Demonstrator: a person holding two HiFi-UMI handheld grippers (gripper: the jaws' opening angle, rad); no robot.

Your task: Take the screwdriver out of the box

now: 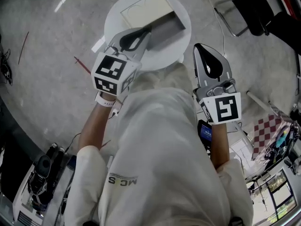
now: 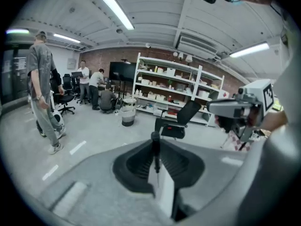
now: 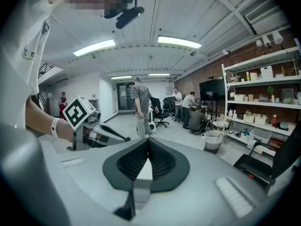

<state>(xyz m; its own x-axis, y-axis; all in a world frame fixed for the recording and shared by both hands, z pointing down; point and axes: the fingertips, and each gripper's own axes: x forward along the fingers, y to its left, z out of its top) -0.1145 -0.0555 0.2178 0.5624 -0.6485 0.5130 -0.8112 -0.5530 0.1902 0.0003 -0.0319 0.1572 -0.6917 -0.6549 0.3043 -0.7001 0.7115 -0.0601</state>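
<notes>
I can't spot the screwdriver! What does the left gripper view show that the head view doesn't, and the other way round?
Only the left gripper view: the thin dark screwdriver pinched in the left gripper's jaws, plus shelves and people in the room. Only the head view: the round white table and the open box on it. Both: the right gripper.
</notes>
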